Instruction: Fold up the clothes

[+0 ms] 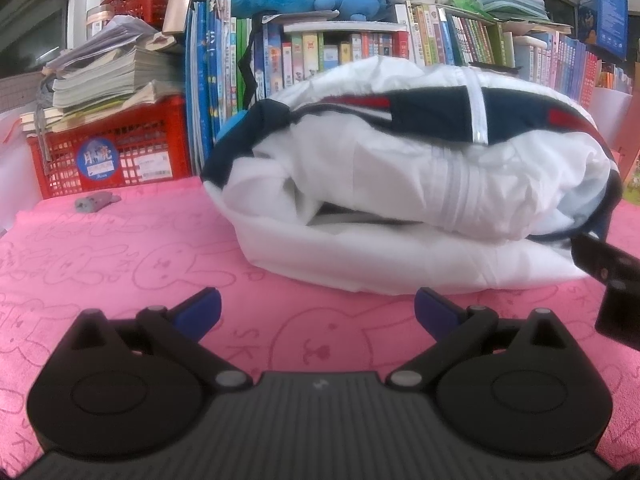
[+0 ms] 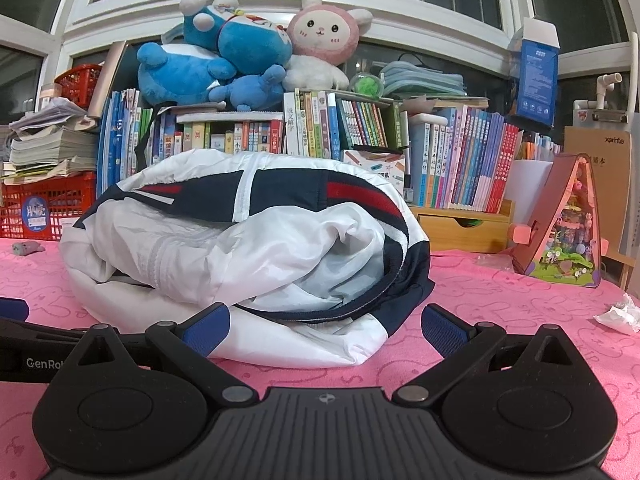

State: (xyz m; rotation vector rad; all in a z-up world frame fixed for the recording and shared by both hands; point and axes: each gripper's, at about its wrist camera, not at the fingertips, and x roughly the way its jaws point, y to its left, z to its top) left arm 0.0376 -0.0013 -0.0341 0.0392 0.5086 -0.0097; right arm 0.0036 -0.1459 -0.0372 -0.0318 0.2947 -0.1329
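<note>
On the pink rabbit-print towel (image 1: 120,248) covering the desk, keep your left gripper (image 1: 318,312) and right gripper (image 2: 326,326) spread, then pinch the bundled white, navy and red jacket's (image 2: 248,240) near hem evenly.

Pink towel (image 2: 500,300), folded jacket (image 2: 248,240), crumpled tissue (image 2: 618,314)

Jacket (image 2: 248,248): thin smooth cloth, faint sheen, crinkled. Pink towel (image 1: 120,248) under jacket: matt terry, embossed rabbits. Left tool (image 1: 318,312), right tool (image 2: 324,326): matt black plastic, ribbed blue pads (image 2: 204,330), dull metal pivots.
</note>
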